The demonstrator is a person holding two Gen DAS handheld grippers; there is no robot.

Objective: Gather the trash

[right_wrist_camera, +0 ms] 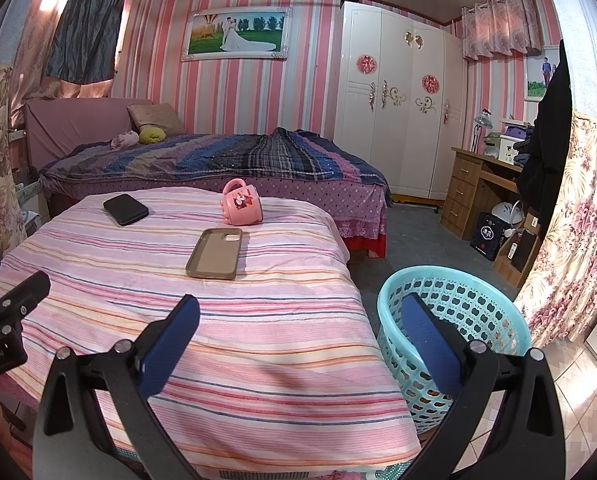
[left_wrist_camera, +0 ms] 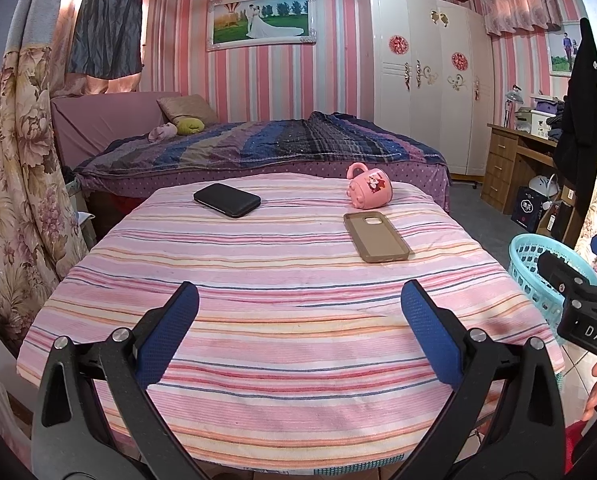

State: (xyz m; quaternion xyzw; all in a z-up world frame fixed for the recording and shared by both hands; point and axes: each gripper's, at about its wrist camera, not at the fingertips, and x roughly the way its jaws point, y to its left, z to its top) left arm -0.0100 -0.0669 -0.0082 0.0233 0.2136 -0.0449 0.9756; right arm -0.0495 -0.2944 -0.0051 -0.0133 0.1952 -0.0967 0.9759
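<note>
We judge the collecting to be at its very start, or at a pause between items — nothing is held and nothing is on its way to the bin. Our left tool [left_wrist_camera: 298, 320] hangs over the near edge of the bench [left_wrist_camera: 258, 360], a surface draped in a pink striped cloth, with its two blue-padded fingers spread wide and nothing between them. Our right tool [right_wrist_camera: 298, 324] is likewise spread and empty, one finger over the cloth and the other in front of the turquoise basket [right_wrist_camera: 478, 300], which stands on the floor just beside the bench's right edge. What little we can see of the basket's inside looks bare, though the finger hides part of it, so we cannot say for certain that nothing has gone in. Three things lie on the far half of the bench, all well apart from both tools: a brown phone case [right_wrist_camera: 214, 254] lying open side up nearest us, a pink mug [right_wrist_camera: 241, 203] tipped on its side just beyond it, and a black case [right_wrist_camera: 125, 209] toward the far left corner. None looks like obvious rubbish, so which of them count as trash is our guess — if all do, then the whole task is left: three reaches, three carries to the basket.
</note>
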